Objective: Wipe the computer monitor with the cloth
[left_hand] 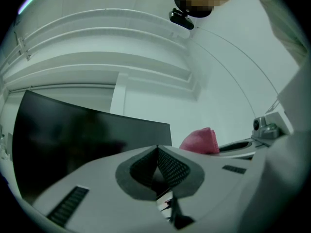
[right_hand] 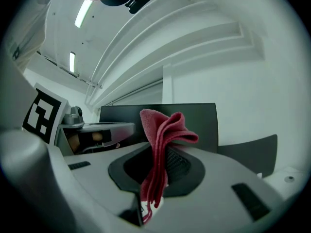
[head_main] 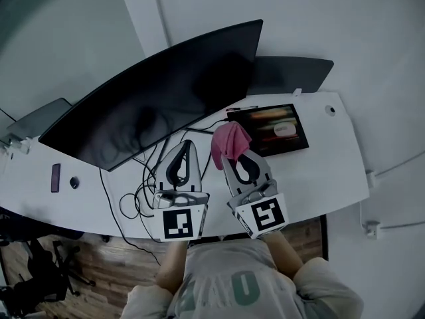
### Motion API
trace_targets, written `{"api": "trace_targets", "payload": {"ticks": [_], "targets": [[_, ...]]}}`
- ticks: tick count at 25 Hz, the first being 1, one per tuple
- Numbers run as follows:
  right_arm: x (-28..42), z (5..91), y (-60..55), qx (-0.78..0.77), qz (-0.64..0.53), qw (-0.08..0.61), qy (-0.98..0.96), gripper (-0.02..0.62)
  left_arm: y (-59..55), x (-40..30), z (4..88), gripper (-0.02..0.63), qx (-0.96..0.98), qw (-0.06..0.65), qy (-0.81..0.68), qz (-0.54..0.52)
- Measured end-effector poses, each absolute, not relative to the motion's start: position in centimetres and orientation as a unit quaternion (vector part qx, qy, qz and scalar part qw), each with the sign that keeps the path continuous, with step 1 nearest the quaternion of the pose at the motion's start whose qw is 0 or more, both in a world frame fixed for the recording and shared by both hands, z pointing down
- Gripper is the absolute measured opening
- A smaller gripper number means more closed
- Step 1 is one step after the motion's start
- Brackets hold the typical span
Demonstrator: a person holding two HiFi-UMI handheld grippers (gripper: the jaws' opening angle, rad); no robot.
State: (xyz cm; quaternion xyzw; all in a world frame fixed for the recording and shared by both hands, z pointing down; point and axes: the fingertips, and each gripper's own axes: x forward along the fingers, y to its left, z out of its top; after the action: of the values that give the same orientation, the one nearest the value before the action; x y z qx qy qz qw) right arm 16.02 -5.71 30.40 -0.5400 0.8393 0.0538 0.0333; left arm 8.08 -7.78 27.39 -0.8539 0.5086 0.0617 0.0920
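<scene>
A wide black curved monitor (head_main: 159,98) stands on the white desk (head_main: 345,151), its screen dark. My right gripper (head_main: 231,153) is shut on a folded pink cloth (head_main: 229,140), which it holds in front of the monitor's lower right corner. In the right gripper view the cloth (right_hand: 160,144) sticks up from between the jaws, with the monitor (right_hand: 194,118) behind it. My left gripper (head_main: 186,145) hovers beside it, below the screen's bottom edge, shut with nothing in it. The left gripper view shows the monitor (left_hand: 82,135) ahead and the pink cloth (left_hand: 200,141) to the right.
A tablet (head_main: 272,128) with a lit screen lies on the desk right of the cloth. Black cables (head_main: 136,191) tangle under the monitor. A second dark screen (head_main: 289,75) stands behind on the right. A small dark device (head_main: 56,177) lies at the desk's left end.
</scene>
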Motion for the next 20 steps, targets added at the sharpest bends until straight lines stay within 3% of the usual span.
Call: {"api": "trace_targets", "payload": {"ticks": [10,20], "targets": [[19.9,32.5,-11.1,-0.568,0.025,0.029,0.822,0.051,-12.4,12.9,29.8,0.014,-0.873,0.071,0.477,0.064],[29.2,40.9,-21.1,-0.657,-0.077,0.031,0.749,0.051,-17.9,15.9,34.5,0.014,-0.886,0.034,0.461,0.032]]}}
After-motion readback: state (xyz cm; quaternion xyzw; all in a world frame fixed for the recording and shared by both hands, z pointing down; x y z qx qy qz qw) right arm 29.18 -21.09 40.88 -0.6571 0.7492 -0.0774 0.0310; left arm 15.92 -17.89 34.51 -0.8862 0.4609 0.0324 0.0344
